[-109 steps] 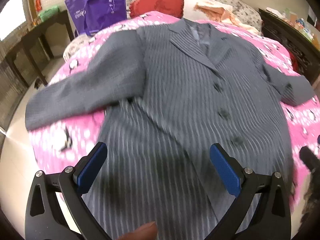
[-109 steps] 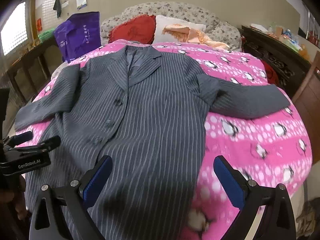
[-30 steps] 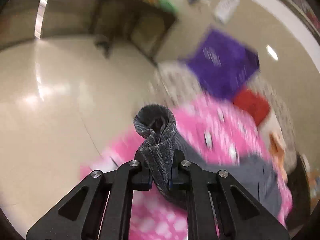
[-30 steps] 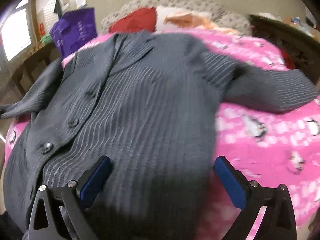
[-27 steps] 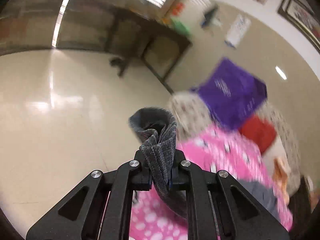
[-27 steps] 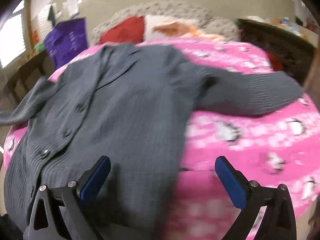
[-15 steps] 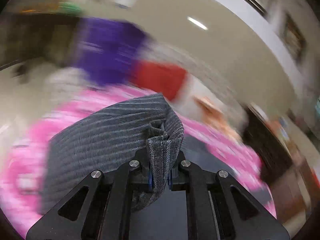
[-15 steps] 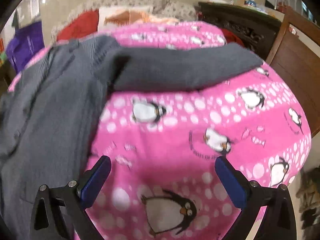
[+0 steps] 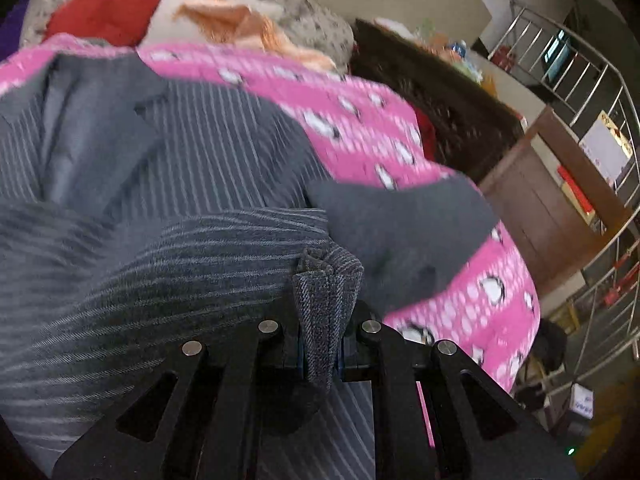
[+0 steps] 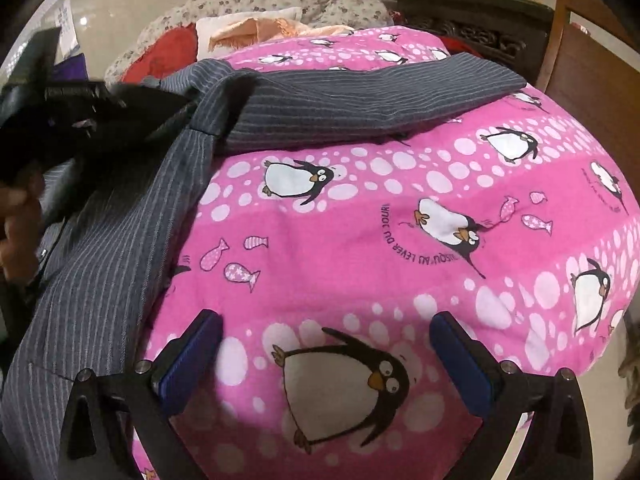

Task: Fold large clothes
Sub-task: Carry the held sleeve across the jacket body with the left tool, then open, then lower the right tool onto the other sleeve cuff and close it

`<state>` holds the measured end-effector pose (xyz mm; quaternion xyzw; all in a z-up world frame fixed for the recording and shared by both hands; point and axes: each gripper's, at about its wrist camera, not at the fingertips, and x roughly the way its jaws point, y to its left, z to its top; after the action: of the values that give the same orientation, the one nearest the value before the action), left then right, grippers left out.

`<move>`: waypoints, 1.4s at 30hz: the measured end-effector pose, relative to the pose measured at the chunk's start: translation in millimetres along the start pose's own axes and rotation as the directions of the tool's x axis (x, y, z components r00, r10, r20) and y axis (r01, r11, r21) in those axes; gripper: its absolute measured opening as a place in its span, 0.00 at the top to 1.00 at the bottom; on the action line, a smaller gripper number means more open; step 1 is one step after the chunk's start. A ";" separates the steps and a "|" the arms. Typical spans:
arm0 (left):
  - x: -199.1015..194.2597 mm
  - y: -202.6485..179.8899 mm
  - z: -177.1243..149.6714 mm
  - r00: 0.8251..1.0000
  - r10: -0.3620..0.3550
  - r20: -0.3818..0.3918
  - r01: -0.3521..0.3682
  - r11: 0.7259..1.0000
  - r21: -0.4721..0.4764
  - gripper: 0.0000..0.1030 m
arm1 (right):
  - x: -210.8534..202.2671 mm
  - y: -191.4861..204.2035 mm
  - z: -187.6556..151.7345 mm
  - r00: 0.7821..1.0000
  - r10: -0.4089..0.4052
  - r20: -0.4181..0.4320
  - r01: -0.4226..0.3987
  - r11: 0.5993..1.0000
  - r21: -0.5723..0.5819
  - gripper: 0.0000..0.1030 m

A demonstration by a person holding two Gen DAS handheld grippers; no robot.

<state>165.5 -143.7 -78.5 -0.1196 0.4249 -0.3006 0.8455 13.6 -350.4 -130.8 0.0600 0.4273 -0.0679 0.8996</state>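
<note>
Pinstripe jacket (image 9: 224,152) spread on pink penguin blanket (image 10: 400,208). Left gripper (image 9: 320,354) clenched on bunched sleeve cuff (image 9: 326,280), over jacket body. Right gripper (image 10: 326,356) released, above bare blanket. Cloth looks heavy, limp, drapes. Best hold: cuffs, hem corners.

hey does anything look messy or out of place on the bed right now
Nothing is spilled or damaged. The only uneven bit is the striped jacket: one sleeve cuff is bunched in the shut left gripper over the jacket front, while the other sleeve lies stretched out across the pink penguin blanket.
</note>
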 end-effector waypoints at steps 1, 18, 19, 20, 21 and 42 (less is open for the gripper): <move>5.2 1.7 -0.9 1.000 -0.001 -0.010 0.001 1.000 -0.010 0.91 | -0.6 -0.2 -0.7 1.000 0.000 0.002 0.000 1.000 -0.001 0.00; -149.0 96.9 -4.9 0.984 0.134 0.116 -0.122 0.987 -0.103 0.48 | -44.5 17.0 62.8 0.997 0.029 0.073 -0.025 0.998 -0.058 0.05; -162.9 116.1 -1.4 0.967 0.212 0.142 -0.193 0.972 -0.135 0.48 | -51.8 27.6 74.1 0.993 0.062 0.104 -0.053 0.995 -0.089 0.05; -173.3 133.6 3.5 0.948 0.278 0.158 -0.251 0.953 -0.173 0.48 | -57.5 41.5 85.6 0.984 0.119 0.133 -0.102 0.986 -0.130 0.05; -181.3 150.4 10.1 0.923 0.346 0.167 -0.310 0.928 -0.206 0.48 | -60.1 57.1 95.2 0.971 0.185 0.152 -0.157 0.972 -0.176 0.12; -126.8 214.3 36.7 0.833 0.548 0.072 -0.518 0.819 -0.246 0.52 | 55.8 149.2 167.3 0.944 0.327 0.040 -0.307 0.917 -0.254 0.65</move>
<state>223.5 101.2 -72.2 -0.1076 0.4112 0.0056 0.9052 201.6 -235.4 -61.7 0.0145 0.3800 0.1292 0.9158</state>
